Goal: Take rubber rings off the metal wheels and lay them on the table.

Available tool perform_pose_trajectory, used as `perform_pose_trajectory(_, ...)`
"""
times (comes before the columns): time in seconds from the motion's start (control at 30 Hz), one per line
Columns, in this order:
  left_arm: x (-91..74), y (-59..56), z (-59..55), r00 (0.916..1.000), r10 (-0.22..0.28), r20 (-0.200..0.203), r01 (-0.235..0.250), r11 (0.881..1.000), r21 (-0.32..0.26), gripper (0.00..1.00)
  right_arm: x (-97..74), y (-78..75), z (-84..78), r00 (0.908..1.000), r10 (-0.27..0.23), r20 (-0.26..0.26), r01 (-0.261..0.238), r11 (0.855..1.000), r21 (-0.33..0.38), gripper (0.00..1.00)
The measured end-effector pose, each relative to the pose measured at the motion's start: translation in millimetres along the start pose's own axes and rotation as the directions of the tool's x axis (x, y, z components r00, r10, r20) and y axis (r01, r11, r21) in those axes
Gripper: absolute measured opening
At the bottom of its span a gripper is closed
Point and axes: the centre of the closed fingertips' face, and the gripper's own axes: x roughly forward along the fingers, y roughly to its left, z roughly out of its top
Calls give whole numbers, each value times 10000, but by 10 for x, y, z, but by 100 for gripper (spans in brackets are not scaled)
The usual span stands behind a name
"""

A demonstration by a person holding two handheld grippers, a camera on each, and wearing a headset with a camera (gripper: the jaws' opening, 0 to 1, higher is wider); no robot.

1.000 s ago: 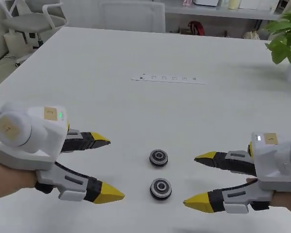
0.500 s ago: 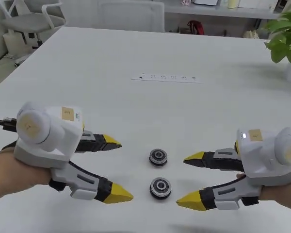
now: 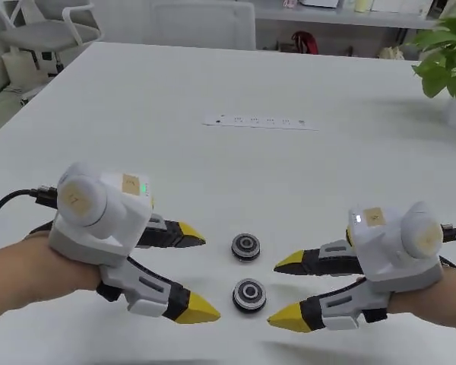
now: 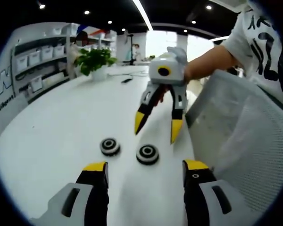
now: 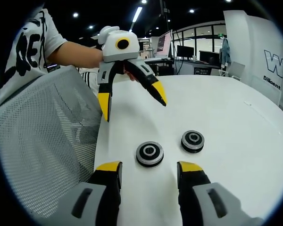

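The left tool (image 3: 205, 275) and right tool (image 3: 275, 293), both spread, flank the nearer wheel (image 3: 249, 295). The edge of its rubber ring (image 3: 237, 296) is hard to make out.

Left gripper (image 3: 200, 272) sits at 8 o'clock in the head view, jaws spread wide, yellow tips aimed toward 3 o'clock. Right gripper (image 3: 281, 291) at 4 o'clock faces it, jaws equally parted, tips toward 9 o'clock. The left forearm (image 3: 15, 277) and right forearm (image 3: 441, 308) enter from the lower corners.

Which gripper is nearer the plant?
Right. The right gripper is on the plant's side of the table; the left gripper is on the opposite side, farther away.
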Motion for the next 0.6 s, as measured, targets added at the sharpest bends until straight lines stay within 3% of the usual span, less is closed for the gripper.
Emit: perform_pose_trajectory(0.6,240,-73,-31,9970,-673,-381,678,9976,105,55,94,33,10,9993,363,-86,-363,9993,-2,40)
